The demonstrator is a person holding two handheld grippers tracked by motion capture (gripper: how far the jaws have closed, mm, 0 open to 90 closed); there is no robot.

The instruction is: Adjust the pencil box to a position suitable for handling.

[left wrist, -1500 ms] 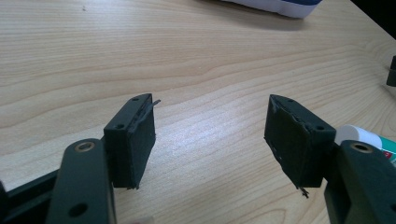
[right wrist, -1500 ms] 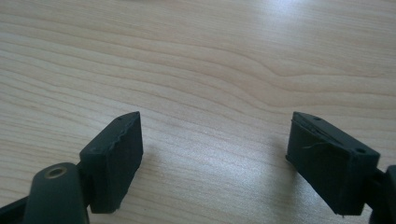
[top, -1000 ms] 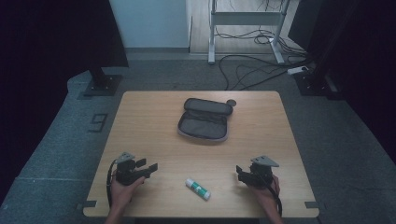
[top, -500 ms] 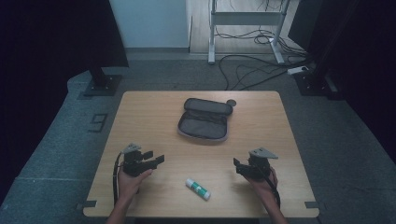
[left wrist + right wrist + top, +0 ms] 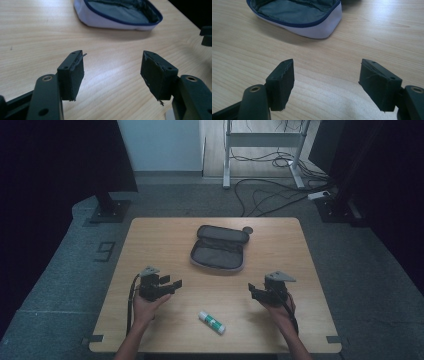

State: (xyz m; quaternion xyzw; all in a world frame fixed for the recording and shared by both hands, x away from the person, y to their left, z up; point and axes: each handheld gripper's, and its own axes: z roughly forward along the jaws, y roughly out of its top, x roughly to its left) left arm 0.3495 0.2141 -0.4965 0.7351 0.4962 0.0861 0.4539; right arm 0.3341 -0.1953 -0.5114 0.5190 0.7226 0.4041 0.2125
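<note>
An open grey pencil case (image 5: 218, 251) with a blue zip edge lies at the table's middle, its inside bare. A white glue stick (image 5: 211, 322) with a green label lies near the front edge, between my hands. My left gripper (image 5: 170, 284) hovers left of the glue stick, open and pointing right. My right gripper (image 5: 254, 291) hovers to the right, pointing left; its jaws have just been closing a little but stand open with nothing between them. The pencil case (image 5: 117, 12) lies beyond my left gripper (image 5: 112, 72), and the pencil case (image 5: 297, 15) lies ahead of my right gripper (image 5: 327, 80).
The wooden table (image 5: 150, 240) has bare wood around the case. A small dark round thing (image 5: 247, 229) sits by the case's far right corner. Beyond the table, cables (image 5: 270, 195) and a desk frame (image 5: 260, 140) stand on the floor.
Both hands have risen and moved away from the front edge toward the pencil case. The left one has also shifted right. The case and glue stick have not moved.
</note>
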